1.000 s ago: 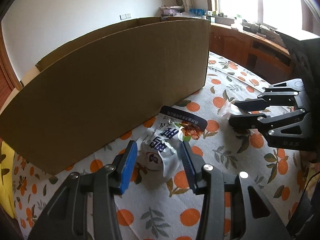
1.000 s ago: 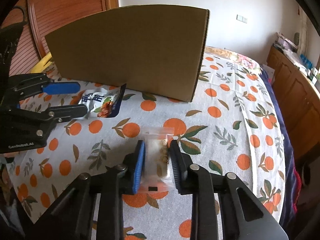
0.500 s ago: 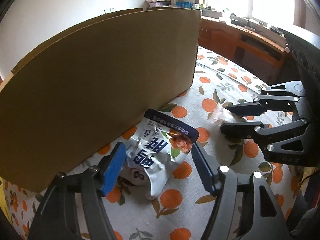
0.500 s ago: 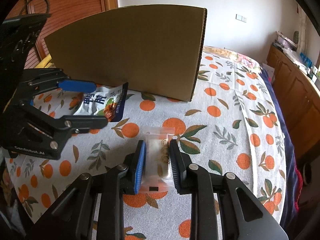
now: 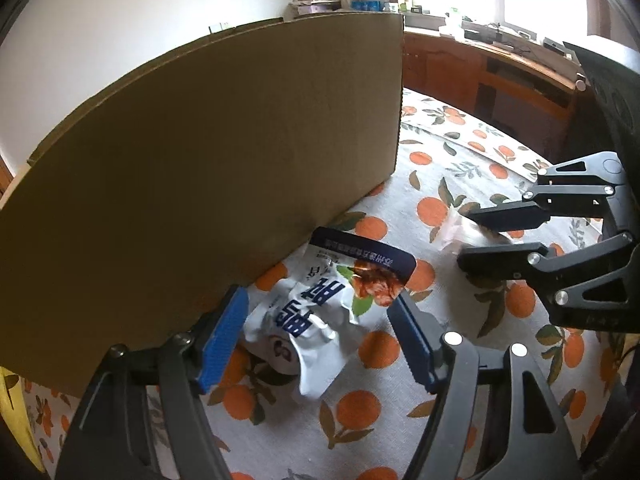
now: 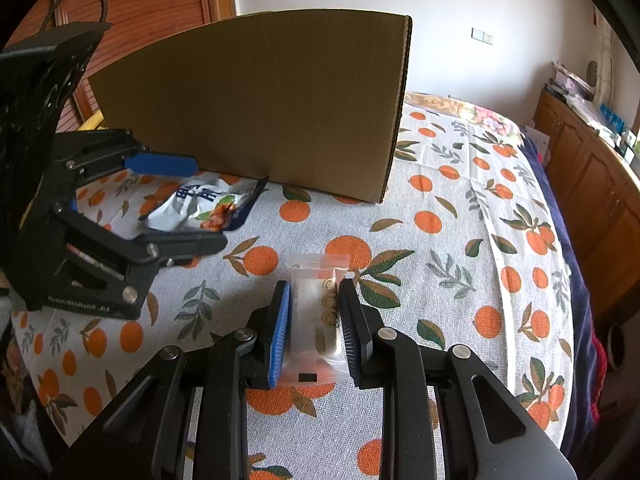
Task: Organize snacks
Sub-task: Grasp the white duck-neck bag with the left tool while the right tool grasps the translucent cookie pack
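Two packets matter here: my right gripper point(image 6: 314, 324) pinches the clear biscuit packet point(image 6: 318, 312) on the orange-print cloth point(image 6: 460, 240). My left gripper point(image 5: 320, 340), jaws just widened, straddles the crumpled white snack bag point(image 5: 320, 312) beside the cardboard box point(image 5: 200, 180). I reckon its blue finger could snag the box wall.

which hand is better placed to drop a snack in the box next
Right. The right hand-held gripper is shut on the clear packet; the left hand-held gripper has just been opening, its white bag loose between the jaws.
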A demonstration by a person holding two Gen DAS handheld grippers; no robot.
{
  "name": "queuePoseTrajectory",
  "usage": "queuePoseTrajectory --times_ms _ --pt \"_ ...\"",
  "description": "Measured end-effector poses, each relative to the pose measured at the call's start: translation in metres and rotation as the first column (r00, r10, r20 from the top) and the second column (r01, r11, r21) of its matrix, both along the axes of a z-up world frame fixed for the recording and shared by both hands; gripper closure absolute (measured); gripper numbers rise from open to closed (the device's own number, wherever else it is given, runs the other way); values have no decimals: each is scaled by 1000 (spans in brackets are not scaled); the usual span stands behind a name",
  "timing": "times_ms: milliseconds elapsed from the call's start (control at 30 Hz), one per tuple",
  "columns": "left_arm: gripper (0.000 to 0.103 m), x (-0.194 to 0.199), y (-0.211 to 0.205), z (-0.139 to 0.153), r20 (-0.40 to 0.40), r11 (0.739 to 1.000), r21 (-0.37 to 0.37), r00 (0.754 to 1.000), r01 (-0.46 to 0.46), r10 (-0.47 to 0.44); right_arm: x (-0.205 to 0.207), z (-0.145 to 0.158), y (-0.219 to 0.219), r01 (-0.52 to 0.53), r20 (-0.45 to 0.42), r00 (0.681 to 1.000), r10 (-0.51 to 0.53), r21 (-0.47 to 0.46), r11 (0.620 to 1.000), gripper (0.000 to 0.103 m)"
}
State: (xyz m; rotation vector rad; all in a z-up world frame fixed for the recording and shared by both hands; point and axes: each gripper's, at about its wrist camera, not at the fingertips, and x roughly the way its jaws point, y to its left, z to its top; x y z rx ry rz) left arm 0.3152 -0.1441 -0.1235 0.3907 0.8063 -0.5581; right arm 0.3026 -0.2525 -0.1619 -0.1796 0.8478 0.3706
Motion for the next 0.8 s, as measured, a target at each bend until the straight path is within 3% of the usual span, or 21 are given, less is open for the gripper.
queuePoseTrajectory --times_ms 100,600,700,733,800 --pt "31 1 -4 -3 4 999 28 1000 17 -17 0 0 0 0 -1 1000 0 3 1000 80" --pt "31 0 -10 -1 17 999 10 999 37 -37 0 0 -1 1 -2 1000 -1 6 1000 80" --pt "47 -5 -9 0 -5 999 -9 999 45 -45 0 0 0 1 -1 1000 -1 4 1000 80" --pt "48 -6 -8 1 -11 999 -6 999 39 -39 0 0 0 1 -1 1000 -1 2 1000 80" --pt "61 -13 -9 2 2 998 18 999 52 -52 0 0 0 1 0 1000 -1 1 1000 80"
